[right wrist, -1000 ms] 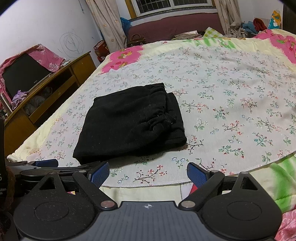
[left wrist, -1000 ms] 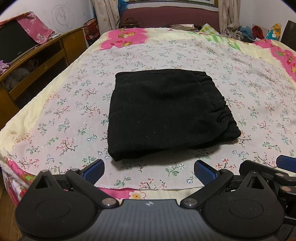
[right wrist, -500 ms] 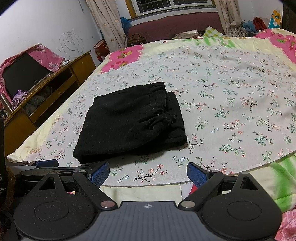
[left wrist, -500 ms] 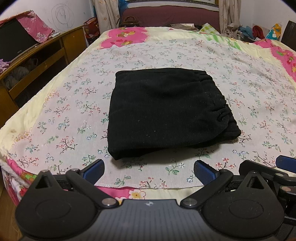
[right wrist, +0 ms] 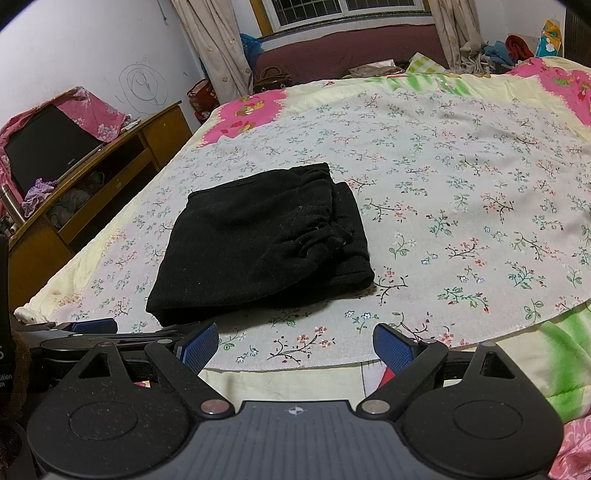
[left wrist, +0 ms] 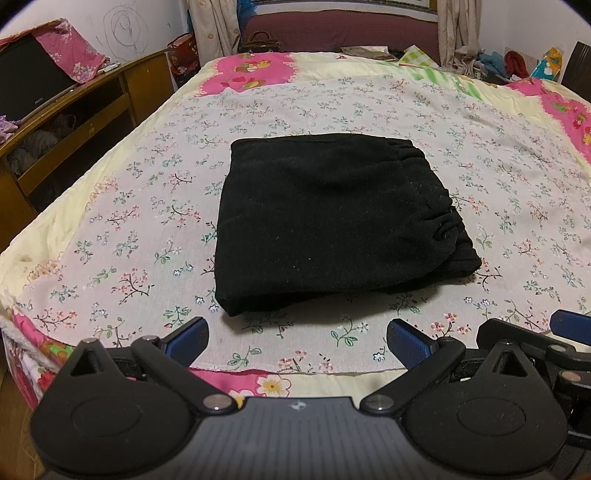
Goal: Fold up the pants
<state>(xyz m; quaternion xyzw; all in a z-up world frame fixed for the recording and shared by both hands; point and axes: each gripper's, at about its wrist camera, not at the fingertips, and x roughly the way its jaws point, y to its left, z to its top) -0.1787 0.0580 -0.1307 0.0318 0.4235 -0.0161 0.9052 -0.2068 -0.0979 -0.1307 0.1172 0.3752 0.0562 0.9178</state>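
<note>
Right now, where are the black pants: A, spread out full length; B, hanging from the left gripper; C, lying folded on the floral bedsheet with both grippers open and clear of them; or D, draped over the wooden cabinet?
C: the black pants lie as a compact folded bundle on the floral bedsheet, while the left gripper and right gripper are open and empty.

A bed point(left wrist: 332, 110) fills most of the room, spread with a white flowered sheet point(right wrist: 461, 177) over a pale yellow quilt with bright pink patches point(left wrist: 251, 72). Along the left wall stands a wooden cabinet point(right wrist: 122, 166) carrying a dark television point(right wrist: 48, 147) half draped in a pink flowered cloth point(right wrist: 92, 110). A scribbled spiral point(right wrist: 142, 83) marks the white wall above. Beige curtains point(right wrist: 218, 48) hang by the window point(right wrist: 347, 9), with a maroon sofa point(right wrist: 351, 51) below it and heaped clothes point(right wrist: 506, 46) in the far right corner.
</note>
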